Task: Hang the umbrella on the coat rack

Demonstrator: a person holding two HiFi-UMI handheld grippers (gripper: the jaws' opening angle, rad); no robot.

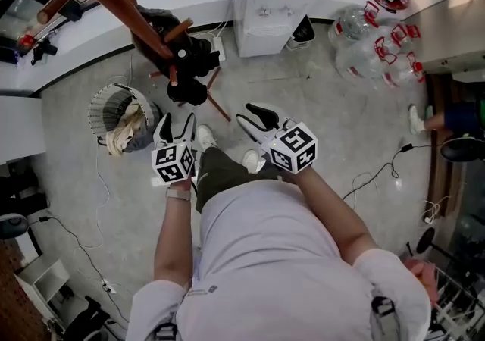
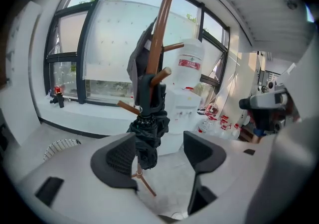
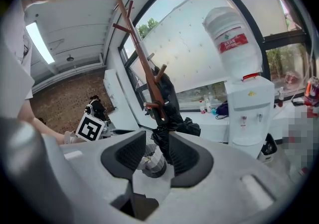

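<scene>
The left gripper (image 1: 176, 121) and the right gripper (image 1: 255, 115) sit close to the body, jaws parted and empty. Just ahead the black umbrella (image 1: 188, 67) hangs folded from a peg of the coat rack (image 1: 114, 0) — the hanging looks done, so best keep clear and not jog it. A wire basket (image 1: 98, 103) stands beside the rack's foot; beyond, a water dispenser (image 1: 267, 0) and bottles (image 1: 361, 59), none obstructing.

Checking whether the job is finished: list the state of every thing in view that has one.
coat rack: standing upright.
umbrella: folded, hanging on the coat rack.
left gripper: open, empty.
right gripper: open, empty.
waste basket: upright, rubbish inside.
water dispenser: bottle mounted on top.
</scene>
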